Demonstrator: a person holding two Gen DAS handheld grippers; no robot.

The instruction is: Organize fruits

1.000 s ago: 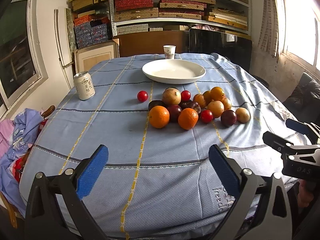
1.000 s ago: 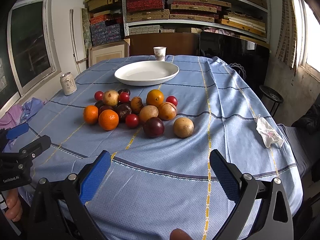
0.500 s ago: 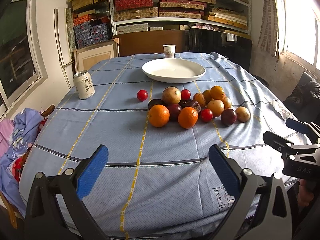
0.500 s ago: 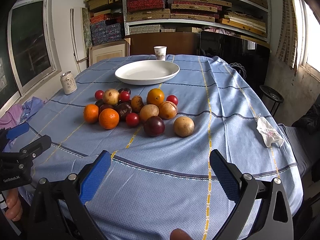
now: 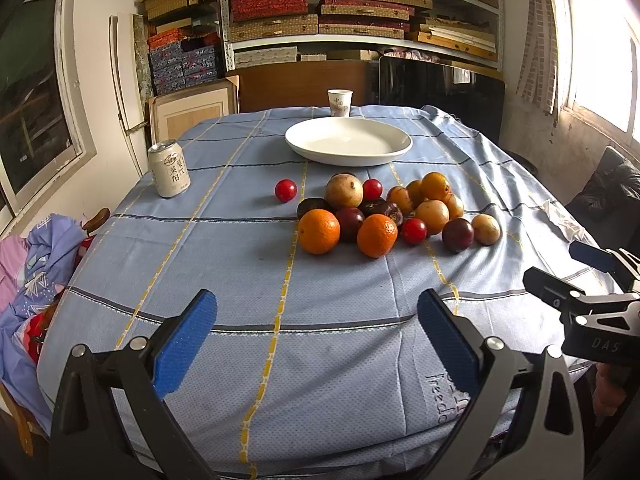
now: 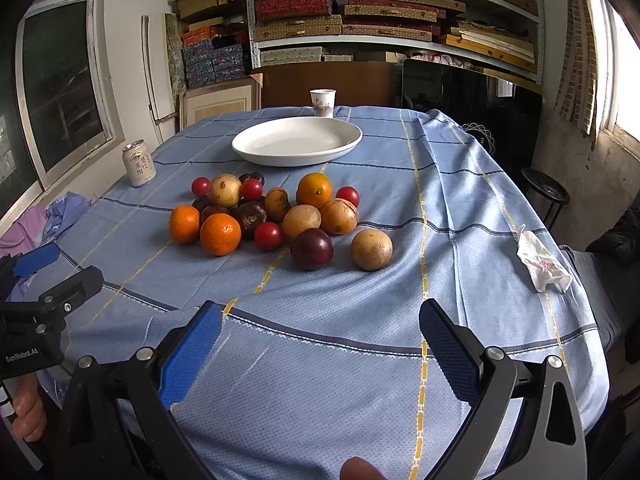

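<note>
A pile of fruit [image 5: 384,212] [image 6: 276,212] lies mid-table on the blue cloth: oranges [image 5: 319,231], dark plums [image 6: 311,249], tan round fruits [image 6: 371,249] and small red ones. One red fruit [image 5: 285,190] sits apart to the left. An empty white plate [image 5: 348,141] [image 6: 297,141] stands behind the pile. My left gripper [image 5: 316,332] is open and empty near the table's front edge. My right gripper [image 6: 320,336] is open and empty, also well short of the fruit. Each gripper shows at the edge of the other's view.
A drink can [image 5: 168,168] stands at the left edge. A paper cup [image 5: 339,102] stands behind the plate. A crumpled tissue [image 6: 540,262] lies at the right edge. Shelves of boxes [image 5: 360,12] fill the back wall. Clothes [image 5: 36,264] hang left of the table.
Both grippers have crept slightly forward toward the fruit. Nothing was grasped or moved.
</note>
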